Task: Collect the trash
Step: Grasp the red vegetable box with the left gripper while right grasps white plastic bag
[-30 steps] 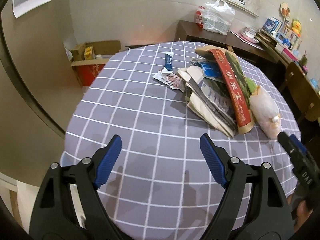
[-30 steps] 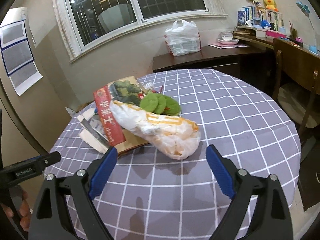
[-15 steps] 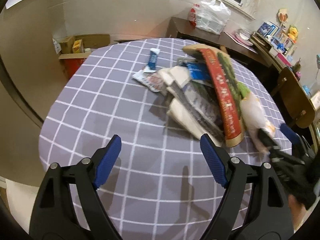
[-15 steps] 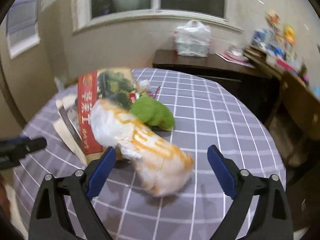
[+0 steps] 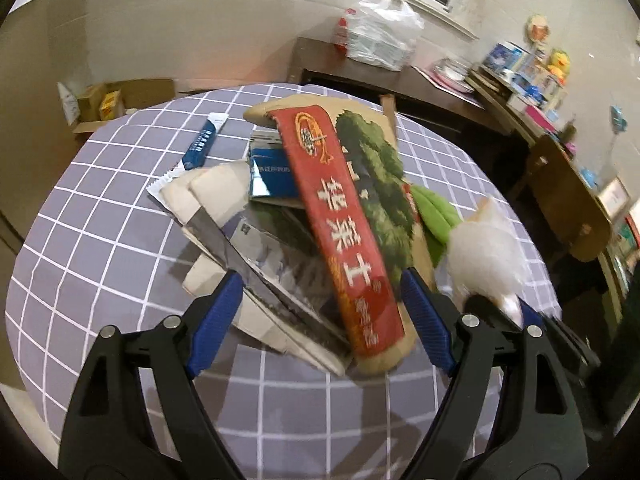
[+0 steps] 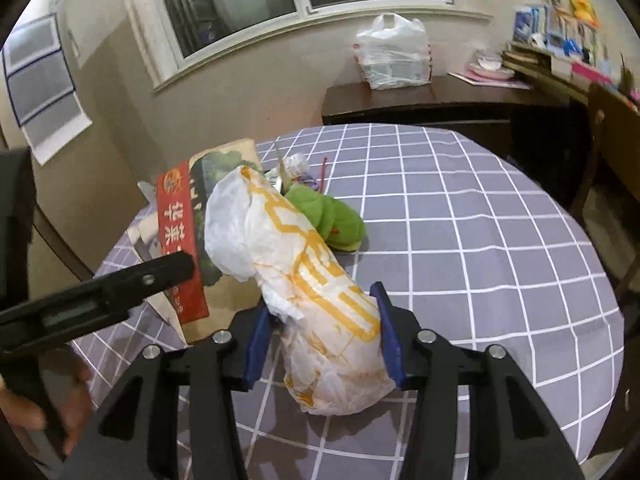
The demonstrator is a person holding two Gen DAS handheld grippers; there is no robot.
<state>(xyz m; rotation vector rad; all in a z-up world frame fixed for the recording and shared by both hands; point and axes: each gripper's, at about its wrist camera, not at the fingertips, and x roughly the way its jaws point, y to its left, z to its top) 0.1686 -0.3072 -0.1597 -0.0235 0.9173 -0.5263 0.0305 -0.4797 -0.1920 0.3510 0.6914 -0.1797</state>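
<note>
1. While the right gripper (image 6: 322,330) is sitting low over the near edge of the round tabletop (image 6: 480,240), its blue pads are pressing on both sides of the white and orange wrapper bundle (image 6: 304,276); the jaws have just been closing on it.
2. The bundle is lying slantwise, its far end leaning against the brown paper bag with the red band (image 6: 180,232).
3. A green plush thing (image 6: 340,220) is lying just behind the bundle, touching it, with small scraps beyond.
4. The left gripper (image 5: 320,312) is hanging with its jaws wide apart around the near end of the pile, the pads not gripping anything.
5. Between those pads, folded newspapers (image 5: 260,272) and the bag's red band are sticking out toward the near edge.
6. A blue box (image 5: 272,172) is lying deeper in the pile, and a blue and white sachet (image 5: 202,142) is resting apart toward the far left edge.
7. A white plastic bag (image 6: 394,54) is sitting on the dark side table (image 6: 440,96) behind.
</note>
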